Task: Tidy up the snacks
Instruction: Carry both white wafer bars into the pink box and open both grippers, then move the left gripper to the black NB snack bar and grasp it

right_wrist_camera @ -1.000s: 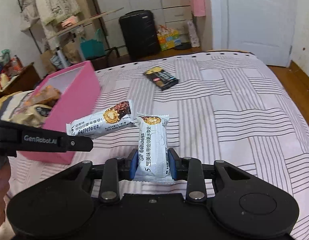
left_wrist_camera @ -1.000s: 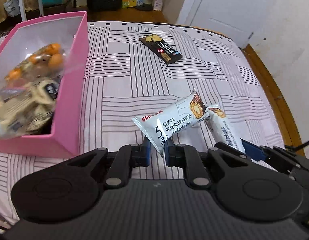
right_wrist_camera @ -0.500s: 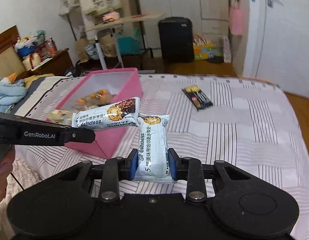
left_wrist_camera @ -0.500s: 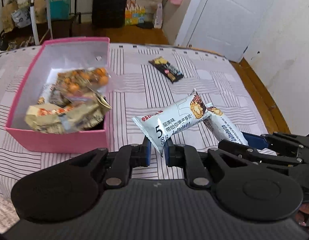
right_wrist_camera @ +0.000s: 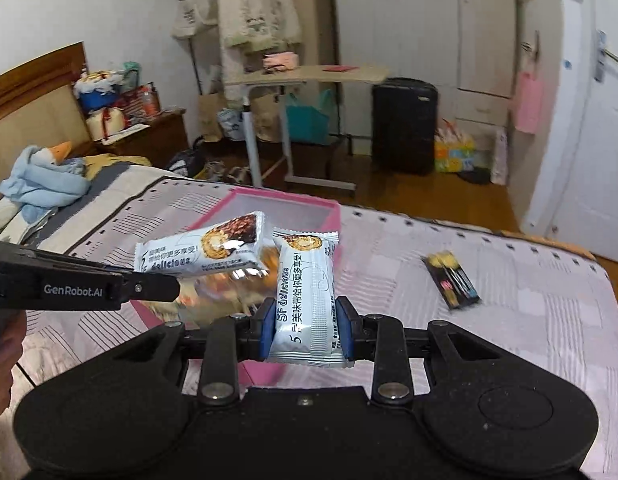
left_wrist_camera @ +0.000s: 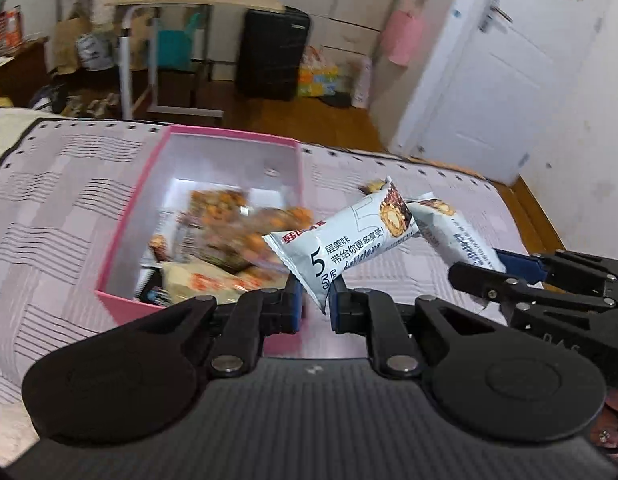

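- Left gripper [left_wrist_camera: 313, 302]: jaws clamped on the lower corner of a white snack pack [left_wrist_camera: 341, 240]. The pack slants up to the right, printed face toward the camera, clear of the bed.
- Right gripper [right_wrist_camera: 307, 330]: jaws clamped on both long sides of a second pack [right_wrist_camera: 307, 292], the same white wrapper, standing upright between the blue pads [right_wrist_camera: 267, 330].
- The two packs hang side by side in the air; in the left wrist view their upper ends look to touch or overlap, and contact cannot be confirmed.
- In the right wrist view the left gripper enters from the left edge of the frame, its pack lying almost level, above the box.
- Pink box [left_wrist_camera: 129, 216]: open, white inside, resting on the bed toward its left side. Both held packs are in front of and above its near right corner, not inside it.
- Box contents [left_wrist_camera: 229, 236]: a heap of wrapped snacks in orange, brown and cream. Blur prevents a count.
- Dark bar [right_wrist_camera: 453, 280]: black wrapper with yellow marks, lying flat on the bed well apart from the box, toward the far right edge.
- Bed [right_wrist_camera: 529, 320]: pale cover with grey striped squares; it carries the box and the dark bar.
- A hand [right_wrist_camera: 3, 344] shows at the left edge of the right wrist view, behind the left gripper.
- Beyond the far edge of the bed: black suitcase [right_wrist_camera: 405, 126], a small table [right_wrist_camera: 309, 74], white door [left_wrist_camera: 505, 80].
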`<move>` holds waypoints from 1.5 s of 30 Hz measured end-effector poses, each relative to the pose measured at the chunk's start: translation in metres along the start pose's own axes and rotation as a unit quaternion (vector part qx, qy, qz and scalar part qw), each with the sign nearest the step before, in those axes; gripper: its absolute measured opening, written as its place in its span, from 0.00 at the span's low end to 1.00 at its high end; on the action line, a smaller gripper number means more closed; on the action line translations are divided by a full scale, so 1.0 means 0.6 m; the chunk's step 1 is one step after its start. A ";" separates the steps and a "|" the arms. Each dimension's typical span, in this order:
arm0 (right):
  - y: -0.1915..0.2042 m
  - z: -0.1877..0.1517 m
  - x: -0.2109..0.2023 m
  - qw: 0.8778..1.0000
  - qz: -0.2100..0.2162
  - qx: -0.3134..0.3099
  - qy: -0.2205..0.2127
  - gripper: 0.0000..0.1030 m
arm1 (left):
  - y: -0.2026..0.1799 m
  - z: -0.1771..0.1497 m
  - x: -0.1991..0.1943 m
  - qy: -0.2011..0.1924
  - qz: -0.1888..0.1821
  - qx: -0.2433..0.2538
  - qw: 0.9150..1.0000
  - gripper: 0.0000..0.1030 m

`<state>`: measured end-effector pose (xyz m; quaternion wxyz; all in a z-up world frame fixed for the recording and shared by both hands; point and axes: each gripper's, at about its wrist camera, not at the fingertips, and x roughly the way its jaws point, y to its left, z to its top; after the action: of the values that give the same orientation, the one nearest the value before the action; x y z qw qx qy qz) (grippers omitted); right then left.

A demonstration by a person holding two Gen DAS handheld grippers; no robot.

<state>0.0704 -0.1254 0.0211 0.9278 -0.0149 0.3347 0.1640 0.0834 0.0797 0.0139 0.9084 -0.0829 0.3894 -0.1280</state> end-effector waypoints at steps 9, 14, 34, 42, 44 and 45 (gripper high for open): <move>0.023 0.064 0.097 0.998 0.068 -0.013 0.006 0.35 | 0.107 0.041 0.031 -0.011 0.055 -0.061 0.997 0.12; 0.034 0.076 0.178 0.996 0.078 -0.021 0.043 0.35 | 0.141 0.060 0.073 0.000 0.080 -0.073 0.994 0.12; 0.027 0.083 0.189 0.995 0.093 -0.033 0.024 0.61 | 0.167 0.070 0.111 0.028 0.091 -0.106 0.990 0.36; -0.059 0.101 0.086 0.998 0.049 -0.030 -0.023 0.61 | 0.103 0.088 0.049 0.002 0.065 -0.052 0.996 0.46; -0.080 0.101 0.060 0.998 0.039 -0.037 -0.028 0.62 | 0.075 0.091 0.038 -0.004 0.057 -0.032 0.998 0.48; -0.088 0.101 0.050 0.998 0.035 -0.041 -0.029 0.63 | 0.059 0.093 0.034 -0.006 0.052 -0.022 0.998 0.49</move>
<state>0.1458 -0.1585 0.0448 0.9294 -0.0367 0.3010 0.2104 0.1437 0.1103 0.0292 0.9141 -0.0831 0.3905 -0.0711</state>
